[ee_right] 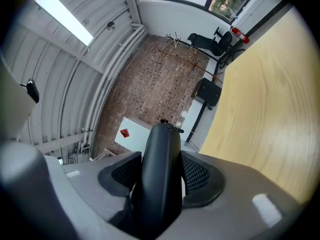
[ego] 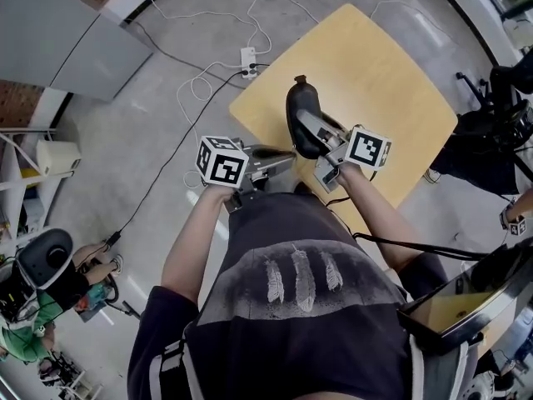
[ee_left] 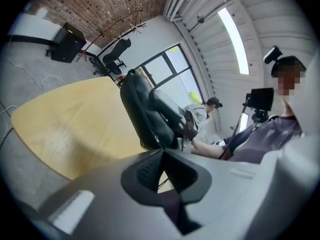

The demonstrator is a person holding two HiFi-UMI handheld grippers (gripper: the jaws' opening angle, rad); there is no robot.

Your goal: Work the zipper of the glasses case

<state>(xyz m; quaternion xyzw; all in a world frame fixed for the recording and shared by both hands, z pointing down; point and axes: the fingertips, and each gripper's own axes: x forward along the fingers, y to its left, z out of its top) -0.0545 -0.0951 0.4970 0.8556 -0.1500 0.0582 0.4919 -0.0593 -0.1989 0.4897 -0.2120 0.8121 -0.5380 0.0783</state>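
The right gripper point(ego: 312, 133) held the black glasses case point(ego: 297, 107) clamped between its fingers, over the near part of the yellow bench point(ego: 375, 65). The left gripper point(ego: 280, 153) had its fingers pressed together just beside the case's near end. Whether they pinched the zipper pull could not be told.

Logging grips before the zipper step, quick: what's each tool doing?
Left tool: closed, nothing seen in it.
Right tool: closed on the glasses case.
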